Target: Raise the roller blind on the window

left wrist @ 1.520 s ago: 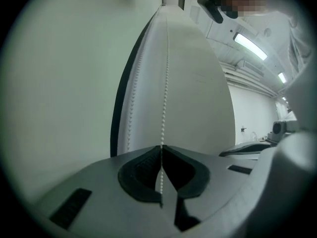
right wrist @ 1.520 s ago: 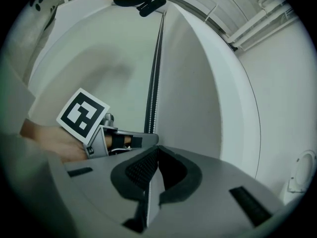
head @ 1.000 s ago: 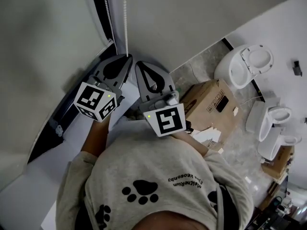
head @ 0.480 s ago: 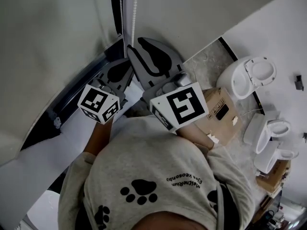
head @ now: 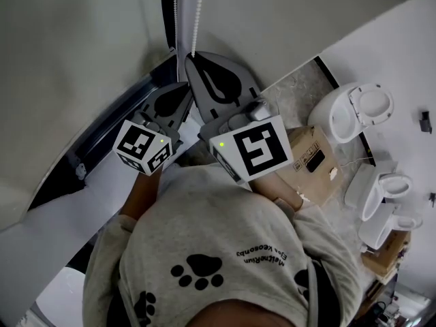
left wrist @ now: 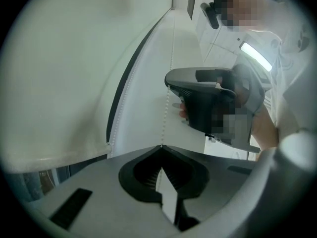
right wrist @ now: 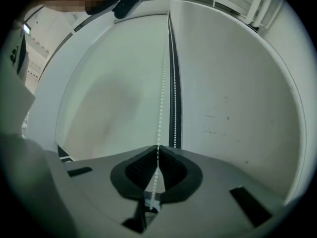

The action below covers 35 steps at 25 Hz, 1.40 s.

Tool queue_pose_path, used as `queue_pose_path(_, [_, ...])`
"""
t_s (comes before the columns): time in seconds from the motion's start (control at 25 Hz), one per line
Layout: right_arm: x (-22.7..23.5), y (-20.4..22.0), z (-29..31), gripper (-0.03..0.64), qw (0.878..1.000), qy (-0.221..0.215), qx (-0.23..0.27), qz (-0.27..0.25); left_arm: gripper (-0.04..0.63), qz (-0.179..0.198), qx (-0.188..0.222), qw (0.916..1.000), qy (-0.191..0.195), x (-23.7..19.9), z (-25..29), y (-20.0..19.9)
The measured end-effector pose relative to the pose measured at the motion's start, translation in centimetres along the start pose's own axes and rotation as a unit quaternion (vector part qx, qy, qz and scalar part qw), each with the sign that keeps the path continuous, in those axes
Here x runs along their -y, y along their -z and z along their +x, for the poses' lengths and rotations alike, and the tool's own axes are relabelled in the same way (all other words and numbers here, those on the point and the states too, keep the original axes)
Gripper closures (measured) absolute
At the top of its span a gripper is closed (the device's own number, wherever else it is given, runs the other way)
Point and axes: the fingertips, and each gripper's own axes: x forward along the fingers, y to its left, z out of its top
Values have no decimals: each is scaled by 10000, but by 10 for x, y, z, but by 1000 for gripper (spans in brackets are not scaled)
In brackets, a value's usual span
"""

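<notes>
The grey roller blind (head: 68, 60) covers the window at the left, and its bottom edge (left wrist: 54, 157) shows in the left gripper view. A white bead chain (head: 198, 12) hangs beside the dark window frame (head: 163, 12). My left gripper (head: 182, 86) is shut on the bead chain (left wrist: 163, 123), which runs in between its tips (left wrist: 161, 146). Above it, my right gripper (head: 193, 56) has just closed its jaws and is shut on the same chain (right wrist: 161, 93), pinched at its tips (right wrist: 158, 147). From the left gripper view the right gripper (left wrist: 168, 86) sits higher up the chain.
A plain wall (right wrist: 233, 98) stands right of the frame. On the tiled floor below are a cardboard box (head: 310, 152) and several white toilets (head: 347, 104). The person's torso (head: 211, 251) fills the lower middle of the head view.
The right gripper left its place beside the left gripper, rose along the chain with jaws apart, and is now shut on it higher up. The left gripper has stayed put.
</notes>
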Motion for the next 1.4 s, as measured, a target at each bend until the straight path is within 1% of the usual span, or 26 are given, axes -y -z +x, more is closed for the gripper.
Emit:
queue_pose_path(0.12, [-1, 3, -1, 603, 9999, 10, 87, 87, 586, -18, 87, 9999, -58, -3, 1, 3])
queue_pose_path(0.24, [0, 9, -2, 603, 9998, 121, 127, -21, 586, -145, 193, 9997, -47, -4, 1, 7])
queue_pose_path(0.32, [1, 15, -2, 603, 9998, 154, 91, -59, 586, -140, 168, 9998, -39, -3, 3, 13])
queue_pose_path(0.44, [2, 33, -1, 604, 9998, 167, -91, -49, 586, -127, -2, 9999, -65, -4, 5, 30])
queue_pose_path(0.84, [-6, 114, -3, 604, 9965, 98, -815, 162, 586, 33, -519, 9981, -340, -15, -7, 111])
queue_pose_path(1.08, [-9, 147, -6, 604, 9929, 42, -1147, 316, 584, -47, -702, 9966, -423, -15, -12, 141])
queue_pose_path(1.24, [-11, 148, -6, 606, 9934, 31, -1088, 350, 584, -53, -768, 9961, -432, -15, -15, 143])
queue_pose_path(1.32, [-12, 148, -6, 606, 9934, 15, -1096, 342, 570, -22, -805, 9961, -369, -12, -16, 139])
queue_pose_path(1.36, [-12, 149, -6, 606, 9935, 1, -1090, 342, 518, -24, -797, 9963, -320, -10, -17, 134])
queue_pose_path(1.4, [-12, 149, -6, 606, 9935, -13, -1082, 345, 483, -31, -780, 9966, -269, -8, -18, 129])
